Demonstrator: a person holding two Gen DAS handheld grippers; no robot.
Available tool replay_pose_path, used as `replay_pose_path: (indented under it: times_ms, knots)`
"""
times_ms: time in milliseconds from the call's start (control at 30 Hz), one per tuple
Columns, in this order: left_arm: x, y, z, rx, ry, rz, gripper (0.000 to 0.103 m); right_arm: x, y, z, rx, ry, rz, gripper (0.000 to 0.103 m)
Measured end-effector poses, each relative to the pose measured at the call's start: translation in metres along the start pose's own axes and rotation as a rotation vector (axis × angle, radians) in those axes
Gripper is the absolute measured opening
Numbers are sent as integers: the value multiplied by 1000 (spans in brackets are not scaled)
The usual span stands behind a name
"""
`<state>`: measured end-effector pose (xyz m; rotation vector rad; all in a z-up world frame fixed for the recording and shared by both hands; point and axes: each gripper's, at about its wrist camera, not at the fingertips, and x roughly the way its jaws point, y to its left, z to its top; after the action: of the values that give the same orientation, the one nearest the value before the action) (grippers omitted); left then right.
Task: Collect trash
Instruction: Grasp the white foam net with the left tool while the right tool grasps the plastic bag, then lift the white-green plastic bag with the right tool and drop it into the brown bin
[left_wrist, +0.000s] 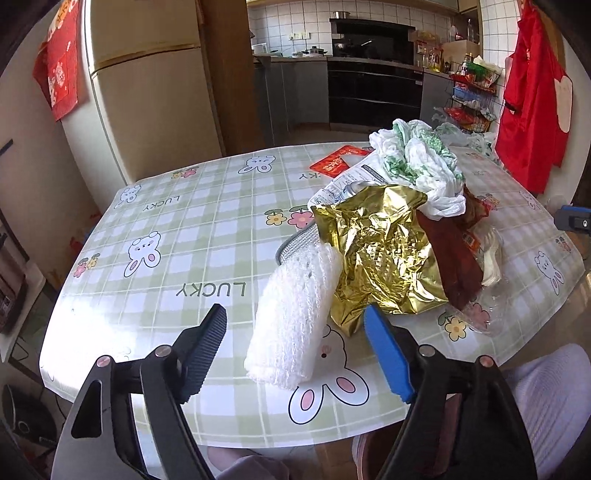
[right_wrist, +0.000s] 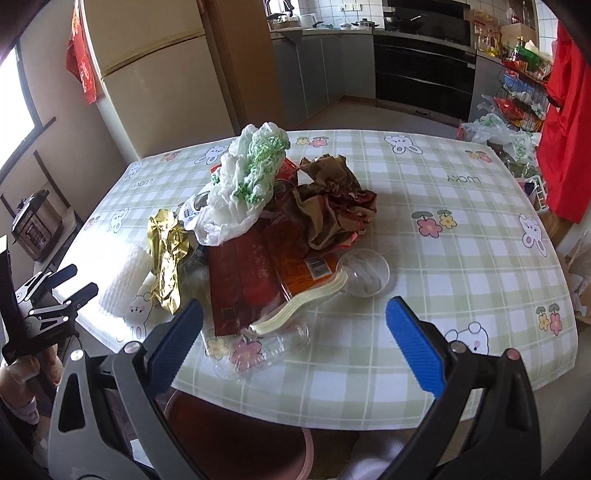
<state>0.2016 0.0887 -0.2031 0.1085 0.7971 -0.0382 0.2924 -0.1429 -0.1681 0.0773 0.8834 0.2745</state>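
Note:
A pile of trash lies on the checked tablecloth (left_wrist: 207, 236). It holds a white foam net sleeve (left_wrist: 295, 314), a crumpled gold foil bag (left_wrist: 384, 254), a white-green plastic bag (left_wrist: 417, 162), dark red wrappers (right_wrist: 251, 280), crumpled brown paper (right_wrist: 332, 199) and a clear plastic lid (right_wrist: 365, 273). My left gripper (left_wrist: 295, 325) is open and empty, its jaws either side of the foam sleeve's near end, above it. My right gripper (right_wrist: 295, 321) is open and empty, near the table's front edge before the red wrappers. The left gripper also shows in the right wrist view (right_wrist: 70, 284).
A red packet (left_wrist: 338, 162) lies at the table's far side. A brown bin (right_wrist: 236, 439) stands under the table's front edge. A fridge (left_wrist: 147, 81) stands behind the table at the left. A wire rack with packets (right_wrist: 524, 85) and a red apron (right_wrist: 569, 147) are at the right.

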Motion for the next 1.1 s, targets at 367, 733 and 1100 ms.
replay_pose_path:
  times_ms: [367,733,1100]
  knots:
    - [52,10,-4,-39,75,-6,75,72,38,72,-72,-53,55,97]
    - [71,17,-11,-67,99,-18,75,132,60,114,-110,-66,12,97]
    - [61,37,-7,-151,54,-15,37,133,57,100,-107,-38,59,50]
